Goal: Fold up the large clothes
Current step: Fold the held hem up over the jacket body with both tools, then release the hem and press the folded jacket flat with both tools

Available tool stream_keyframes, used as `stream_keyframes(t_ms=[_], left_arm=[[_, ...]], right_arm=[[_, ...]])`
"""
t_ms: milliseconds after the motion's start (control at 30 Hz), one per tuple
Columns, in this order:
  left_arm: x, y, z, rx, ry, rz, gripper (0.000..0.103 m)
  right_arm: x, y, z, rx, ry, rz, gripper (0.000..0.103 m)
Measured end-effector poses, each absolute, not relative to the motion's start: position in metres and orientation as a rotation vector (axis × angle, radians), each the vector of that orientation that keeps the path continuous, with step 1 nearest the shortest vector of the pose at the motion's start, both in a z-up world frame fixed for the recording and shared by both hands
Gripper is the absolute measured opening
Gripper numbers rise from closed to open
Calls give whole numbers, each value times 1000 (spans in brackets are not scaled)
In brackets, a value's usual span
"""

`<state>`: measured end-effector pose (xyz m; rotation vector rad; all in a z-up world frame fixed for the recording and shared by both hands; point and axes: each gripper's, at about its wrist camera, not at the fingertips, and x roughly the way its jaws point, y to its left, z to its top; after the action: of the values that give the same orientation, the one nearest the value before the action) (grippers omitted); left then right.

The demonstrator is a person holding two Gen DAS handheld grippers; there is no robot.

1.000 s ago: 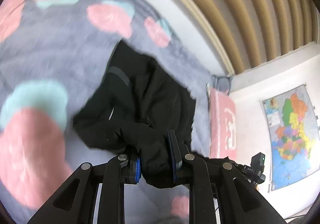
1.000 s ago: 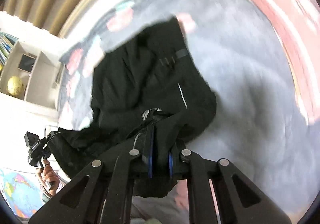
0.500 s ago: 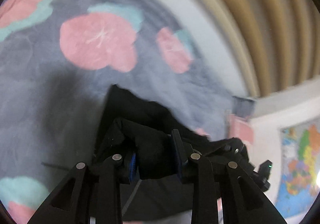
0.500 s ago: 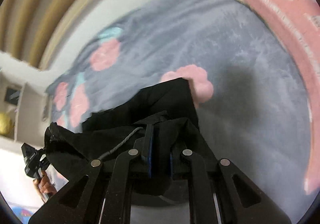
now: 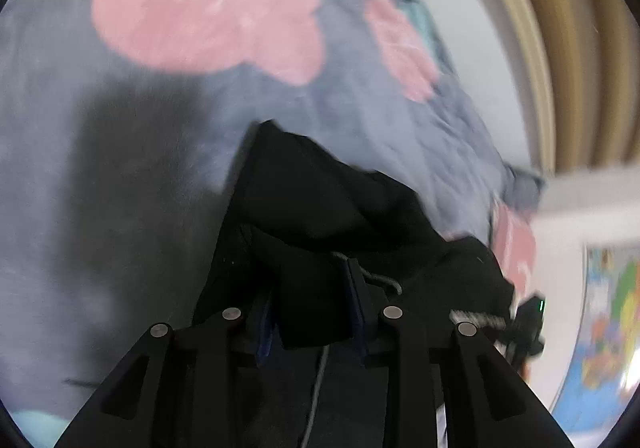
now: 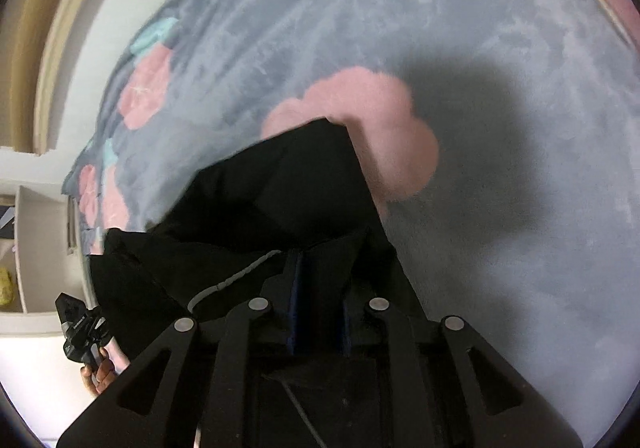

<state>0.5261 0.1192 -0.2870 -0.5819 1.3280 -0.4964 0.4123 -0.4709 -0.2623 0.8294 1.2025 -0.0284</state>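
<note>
Black garment [image 5: 320, 208] fold sits between both grippers' parting fingers [image 6: 294, 288].

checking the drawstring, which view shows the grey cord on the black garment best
The right wrist view: the grey cord runs uncovered across the black garment beside the right gripper. The left wrist view shows only a short loop behind one finger of the left gripper.
</note>
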Motion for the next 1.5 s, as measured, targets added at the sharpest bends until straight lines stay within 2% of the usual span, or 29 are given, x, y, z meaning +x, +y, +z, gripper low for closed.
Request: stream_keyframes(t_ms=[100, 133, 167, 233, 333, 567, 833, 867, 900, 933, 967, 1000, 1033, 1067, 1133, 1333, 1433, 1500], left_arm=[[504, 144, -238, -545, 1271, -623, 38], [494, 157, -220, -539, 1235, -645, 46], [486, 168, -203, -522, 1191, -648, 56], [475, 179, -178, -465, 1107, -642, 65], [477, 183, -173, -460, 1078, -626, 69], [509, 143, -232, -387, 1192, -548, 69], [547, 127, -295, -412, 1322, -522, 69], [549, 125, -302, -417, 1334, -511, 69], [550, 122, -306, -420, 1335, -491, 69], [550, 121, -307, -421, 1330, -462, 68], [548, 120, -304, -422, 1291, -433, 60], [543, 119, -299, -415, 1257, -429, 48], [541, 117, -295, -405, 1246, -428, 22], [536, 116, -289, -381, 1240, -417, 18], [525, 117, -268, -335, 1184, -394, 15], [522, 122, -180, -358, 987, -430, 15], [546, 112, -169, -343, 943, -408, 15], [566, 104, -186, -342, 972, -381, 14]], right_arm=[[381, -486, -212, 811, 1078, -5, 58], [374, -489, -201, 800, 1045, -5, 74], [364, -493, -188, 783, 1001, 8, 82], [357, -494, -176, 721, 972, 26, 82], [371, -480, -186, 614, 1028, -2, 82], [414, -448, -224, 360, 1097, 2, 82], [450, -438, -258, 270, 1141, 45, 82], [454, -438, -263, 283, 1148, 50, 80], [456, -437, -267, 297, 1152, 60, 70], [457, -434, -268, 298, 1154, 71, 36], [455, -429, -267, 267, 1153, 63, 27], [451, -425, -264, 232, 1136, 47, 26], [443, -421, -257, 185, 1117, 23, 21], [438, -419, -251, 162, 1107, 3, 18], [424, -422, -230, 151, 1062, -37, 17], [424, -429, -157, 85, 918, -134, 16], [454, -433, -159, 87, 925, -191, 16], [474, -439, -178, 115, 975, -217, 16]])
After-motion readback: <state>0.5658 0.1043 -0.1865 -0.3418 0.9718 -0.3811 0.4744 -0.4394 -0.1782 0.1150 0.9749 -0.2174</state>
